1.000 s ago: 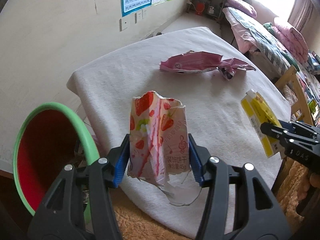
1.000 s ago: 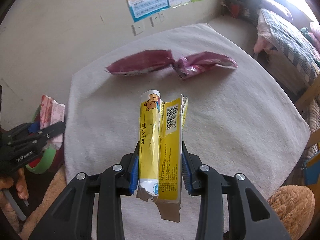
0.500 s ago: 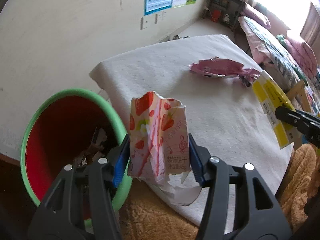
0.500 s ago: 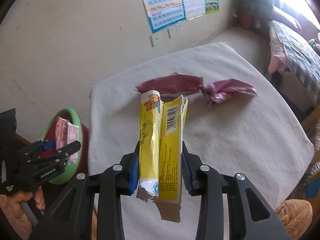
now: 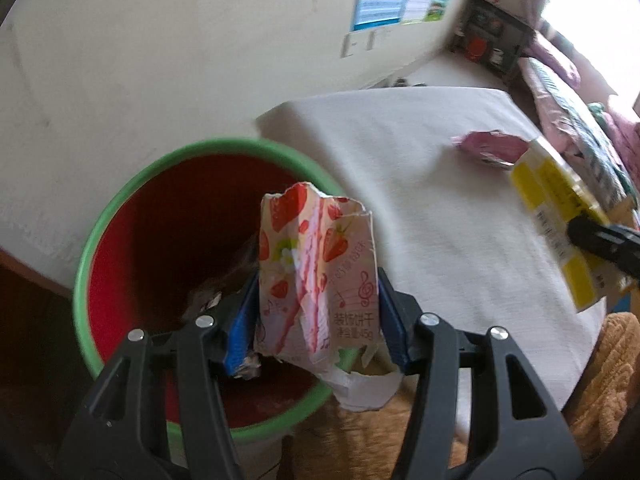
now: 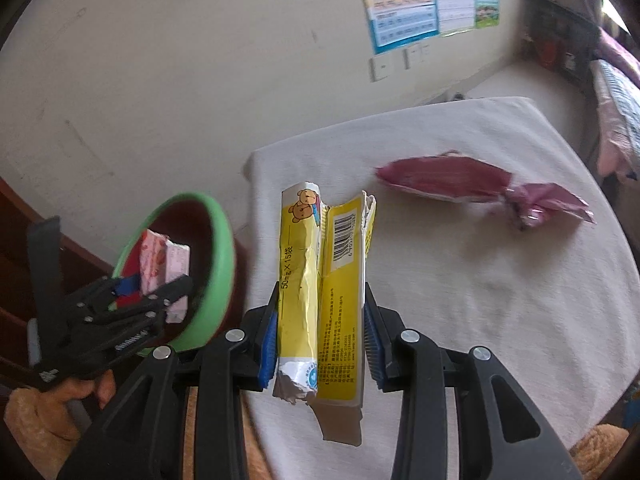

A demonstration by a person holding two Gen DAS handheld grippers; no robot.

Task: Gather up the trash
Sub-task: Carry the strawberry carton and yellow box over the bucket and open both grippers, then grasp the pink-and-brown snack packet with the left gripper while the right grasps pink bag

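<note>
My left gripper (image 5: 316, 316) is shut on a torn pink strawberry biscuit box (image 5: 316, 276) and holds it over the mouth of a red bin with a green rim (image 5: 120, 216). The bin holds some dark scraps at its bottom. My right gripper (image 6: 320, 332) is shut on a flattened yellow box (image 6: 324, 288) above the left part of the white-covered table (image 6: 500, 300). A crumpled pink wrapper (image 6: 460, 180) lies further back on the table. In the right wrist view the left gripper (image 6: 156, 288) and the strawberry box (image 6: 160, 260) show at the bin (image 6: 216, 264).
A pale wall with a poster (image 6: 424, 0) and sockets stands behind the table. A bed with pink bedding (image 5: 568, 92) is at the far right. Brown fuzzy fabric (image 5: 600, 392) lies below the table's near edge. A hand (image 6: 76, 392) holds the left gripper.
Both grippers have moved left with their boxes. The strawberry box has gone from above the table's near edge to over the bin. The yellow box has come closer to the bin.
</note>
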